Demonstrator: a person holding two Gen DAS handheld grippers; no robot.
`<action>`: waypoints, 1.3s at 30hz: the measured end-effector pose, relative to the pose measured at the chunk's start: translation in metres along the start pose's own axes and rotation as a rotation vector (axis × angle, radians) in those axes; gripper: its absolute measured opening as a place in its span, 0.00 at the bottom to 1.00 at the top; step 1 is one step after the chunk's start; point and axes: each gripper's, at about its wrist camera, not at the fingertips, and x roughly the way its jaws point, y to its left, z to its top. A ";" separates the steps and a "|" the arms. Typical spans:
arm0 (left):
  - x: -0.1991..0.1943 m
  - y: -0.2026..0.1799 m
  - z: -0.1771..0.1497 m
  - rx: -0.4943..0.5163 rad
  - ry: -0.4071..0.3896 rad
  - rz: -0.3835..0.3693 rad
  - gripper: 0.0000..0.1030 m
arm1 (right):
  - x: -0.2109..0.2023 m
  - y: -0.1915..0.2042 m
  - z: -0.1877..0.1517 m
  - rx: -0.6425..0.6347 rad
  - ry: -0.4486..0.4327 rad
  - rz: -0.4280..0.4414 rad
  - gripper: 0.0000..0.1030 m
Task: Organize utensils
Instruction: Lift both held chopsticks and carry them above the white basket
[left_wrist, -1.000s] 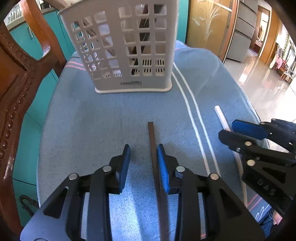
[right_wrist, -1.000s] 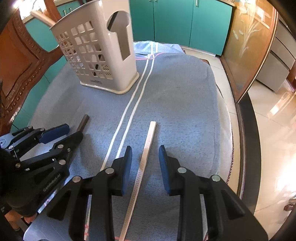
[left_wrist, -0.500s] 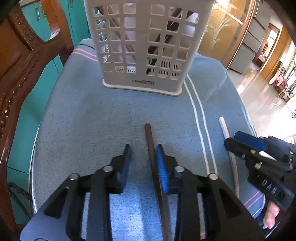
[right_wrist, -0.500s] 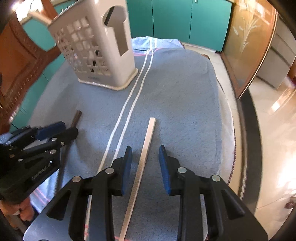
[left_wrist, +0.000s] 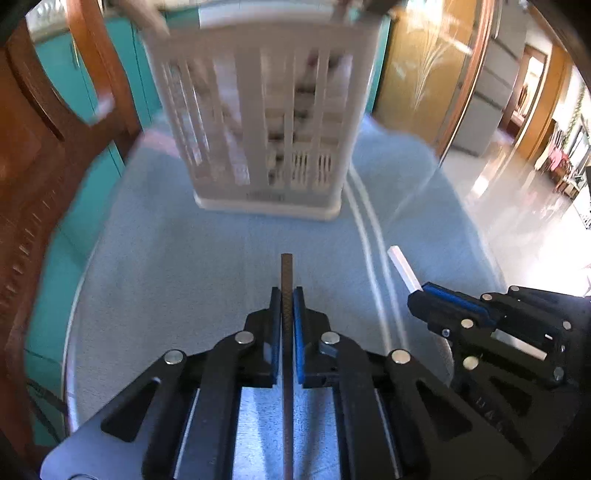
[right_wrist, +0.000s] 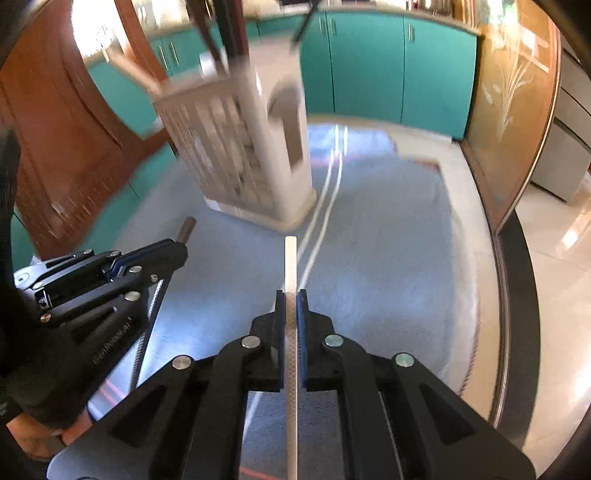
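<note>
- Now, left gripper (left_wrist: 287, 297): jaws clenched on the dark stick (left_wrist: 286, 271); blue pads press it from both sides. The stick runs straight along the gripper's axis, its squared tip poking out ahead of the fingertips, its back end passing under the gripper body.
- Right gripper (right_wrist: 291, 300): jaws clenched on the white stick (right_wrist: 290, 258) in the same manner, the stick centred between the pads and its tip reaching forward of them.
- Cross-check, left wrist view: right gripper (left_wrist: 419, 297) sits to the right, the white stick (left_wrist: 403, 267) protruding from it at a slant.
- Cross-check, right wrist view: left gripper (right_wrist: 177, 251) sits to the left, with the dark stick's (right_wrist: 186, 228) end showing past its tip.
- Basket (left_wrist: 266, 122): white, slotted plastic, upright on the blue cloth (left_wrist: 166, 266), ahead of both grippers and well apart from them. Several long utensils stand in it, their ends rising above the rim; blur prevents telling what they are.
- Cloth: covers the table, with two white stripes (right_wrist: 325, 206) running lengthwise just right of the basket.
- Whether either stick rests on the cloth or is lifted clear of it: cannot tell.
- Background: wooden chair (left_wrist: 40, 155) at left, teal cabinets (right_wrist: 388, 70) behind the basket.
</note>
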 end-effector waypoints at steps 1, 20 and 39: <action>-0.013 0.000 0.003 0.009 -0.049 0.008 0.07 | -0.009 -0.001 0.003 0.001 -0.022 0.013 0.06; -0.233 0.016 0.044 0.005 -0.576 -0.010 0.07 | -0.202 -0.005 0.070 0.003 -0.449 0.277 0.06; -0.196 0.073 0.157 -0.287 -0.774 0.060 0.07 | -0.166 0.006 0.165 0.067 -0.731 0.097 0.06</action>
